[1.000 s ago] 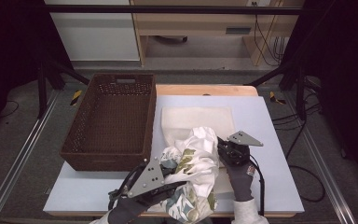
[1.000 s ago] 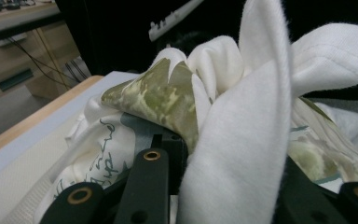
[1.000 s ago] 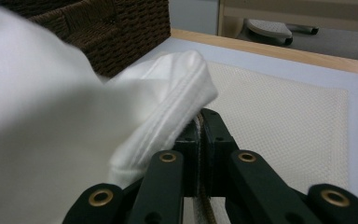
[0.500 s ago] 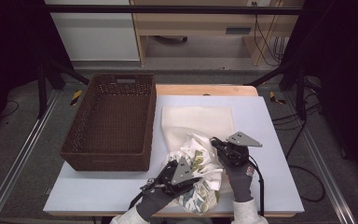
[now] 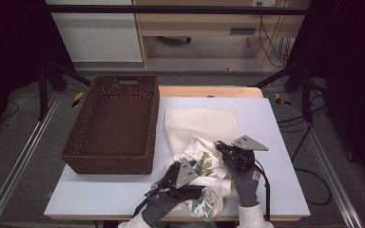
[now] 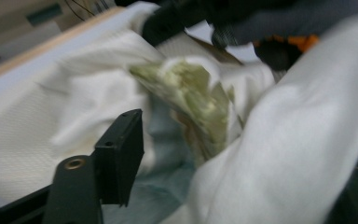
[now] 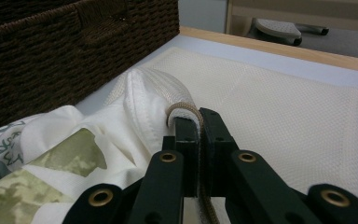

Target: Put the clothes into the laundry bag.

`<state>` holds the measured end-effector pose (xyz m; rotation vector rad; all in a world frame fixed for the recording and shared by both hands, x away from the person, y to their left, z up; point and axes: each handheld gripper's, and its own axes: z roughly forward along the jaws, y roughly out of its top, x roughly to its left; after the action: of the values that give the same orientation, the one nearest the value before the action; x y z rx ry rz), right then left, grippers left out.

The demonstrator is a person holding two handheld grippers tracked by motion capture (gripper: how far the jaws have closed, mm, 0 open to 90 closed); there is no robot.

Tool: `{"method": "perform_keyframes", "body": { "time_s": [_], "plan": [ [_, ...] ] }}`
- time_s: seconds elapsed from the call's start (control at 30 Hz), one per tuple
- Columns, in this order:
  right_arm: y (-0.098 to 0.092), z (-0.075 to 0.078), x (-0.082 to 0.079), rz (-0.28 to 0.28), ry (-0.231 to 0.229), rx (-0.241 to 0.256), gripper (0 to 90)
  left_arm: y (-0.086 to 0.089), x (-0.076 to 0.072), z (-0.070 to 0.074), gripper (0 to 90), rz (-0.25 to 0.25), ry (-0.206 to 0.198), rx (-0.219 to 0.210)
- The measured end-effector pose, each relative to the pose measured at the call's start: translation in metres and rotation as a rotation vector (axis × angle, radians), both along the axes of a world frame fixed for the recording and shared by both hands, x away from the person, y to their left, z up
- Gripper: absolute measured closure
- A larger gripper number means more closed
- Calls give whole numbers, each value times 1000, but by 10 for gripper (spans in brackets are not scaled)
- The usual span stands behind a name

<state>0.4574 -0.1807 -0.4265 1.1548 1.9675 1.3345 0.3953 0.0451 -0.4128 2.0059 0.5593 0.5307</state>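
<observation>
Setting: white table (image 5: 100, 199) in a dim workroom, wooden furniture and cables beyond its far edge.

Printed cloth (image 5: 204, 185): bunched in a heap at the near edge of the table, to the right of the wicker basket (image 5: 114, 123) and apart from it; white fabric with a green leaf pattern, rumpled and partly lifted.

Cream cloth (image 5: 202, 123): lies flat just behind the heap, beside the basket's right wall; its near end is caught up in the bundle.

Right gripper (image 7: 199, 122): jaws pressed together on a fold of cream woven fabric with a beige hem, pinched at the tips, with the basket wall rising just beyond it in the right gripper view.

Left gripper (image 5: 183, 176): at the heap's near-left side, close to the basket's front right corner; in the left gripper view one black jaw stands clear while white fabric drapes over the other side, and the picture is blurred, so whether it grips anything cannot be told.

Basket: dark brown, looks empty from above.

Step in hand: apparently sorting out the tangle, with the right gripper holding a hem so the two cloths can be separated or spread.

Next move: probably needs the left gripper to find a matching edge or corner, then both to draw apart evenly; pulling before that grip is sure risks dragging the whole bundle.
</observation>
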Motion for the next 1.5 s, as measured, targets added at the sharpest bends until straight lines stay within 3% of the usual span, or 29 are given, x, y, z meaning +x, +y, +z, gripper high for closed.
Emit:
{"method": "perform_keyframes", "body": {
  "time_s": [0.07, 0.2, 0.33, 0.43, 0.53, 0.6, 0.67, 0.8, 0.87, 1.0, 1.1, 1.13, 1.2, 1.3, 1.37, 1.43, 1.5],
  "plan": [
    [1, 0, 0, 1, 0, -2, 868, 2, 6, 5, 221, 52, -40, 25],
    [2, 0, -1, 4, -1, -7, 868, -4, 33, -7, 117, 41, 79, 47],
    [2, 0, -1, 6, 3, -5, 867, -13, 50, -24, 101, 36, 148, 38],
    [3, -2, 0, 8, 9, -9, 867, -20, 55, -31, 214, 22, 177, 65],
    [3, -3, 0, 10, 13, -11, 868, -22, 59, -36, 434, 29, 202, 77],
    [4, -3, 0, 10, 14, -10, 868, -21, 58, -38, 614, 34, 194, 74],
    [4, -3, 0, 10, 14, -8, 868, -21, 53, -38, 718, 39, 153, 76],
    [4, -3, 0, 7, 11, -3, 869, -19, 36, -24, 770, -6, 109, 29],
    [5, -2, 0, 7, 8, 1, 869, -24, 25, -16, 774, -35, 77, 26],
    [5, 1, -3, 10, -8, 9, 869, -42, 19, -17, 771, -48, 28, 87],
    [5, 4, -5, 19, -33, 24, 870, -54, 32, -33, 747, -28, 39, 152],
    [6, 4, -6, 25, -36, 28, 869, -57, 37, -38, 729, -24, 61, 165],
    [8, 4, -6, 27, -38, 20, 869, -56, 43, -39, 685, -16, 98, 136],
    [7, 2, -4, 25, -30, 14, 869, -53, 41, -37, 612, -5, 106, 116],
    [5, 1, -4, 17, -28, 8, 869, -45, 39, -30, 512, -8, 134, 71],
    [3, 0, -5, 11, -25, 7, 868, -34, 35, -19, 373, -3, 128, 40],
    [1, 0, -4, 6, -21, 11, 869, -22, 32, -9, 302, 17, 100, 32]
  ]
}}
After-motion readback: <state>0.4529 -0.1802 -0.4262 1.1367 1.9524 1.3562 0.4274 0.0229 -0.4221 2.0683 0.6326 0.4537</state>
